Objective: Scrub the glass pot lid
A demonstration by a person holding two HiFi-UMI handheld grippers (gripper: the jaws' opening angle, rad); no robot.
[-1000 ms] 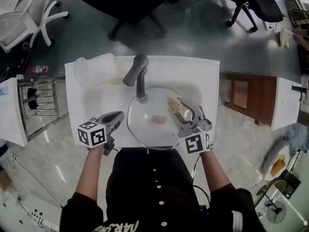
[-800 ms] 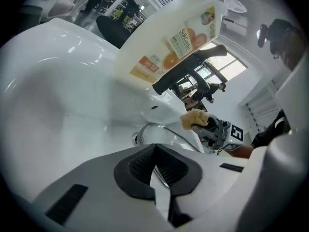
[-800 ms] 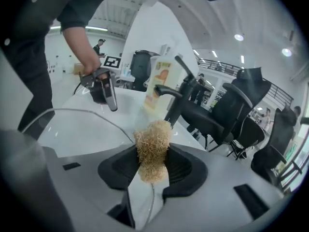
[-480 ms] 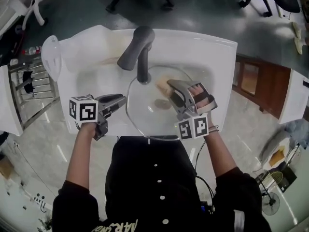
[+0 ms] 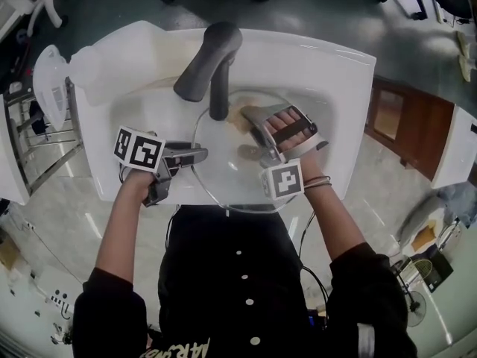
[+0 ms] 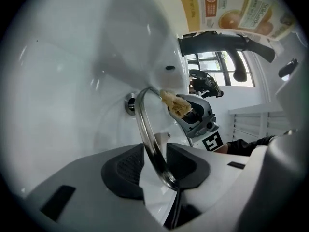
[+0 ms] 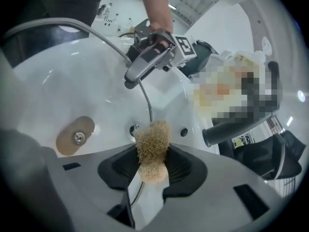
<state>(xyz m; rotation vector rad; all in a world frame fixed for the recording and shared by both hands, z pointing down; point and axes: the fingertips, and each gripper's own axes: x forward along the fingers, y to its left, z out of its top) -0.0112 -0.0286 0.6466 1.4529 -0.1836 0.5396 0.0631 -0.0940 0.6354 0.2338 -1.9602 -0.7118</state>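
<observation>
Right claw (image 5: 252, 122), sponge (image 7: 152, 151) now nearer faucet (image 5: 211, 58), above lid (image 5: 223, 191)

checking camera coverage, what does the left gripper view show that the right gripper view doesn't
Only the left gripper view: the right gripper seen from outside, and an orange bottle label overhead. Only the right gripper view: the left gripper seen from outside, its jaws opening with the rim of the glass lid between them, and the lid's brown knob. Both: the lid, the scrubber, the white sink and the dark tap.
</observation>
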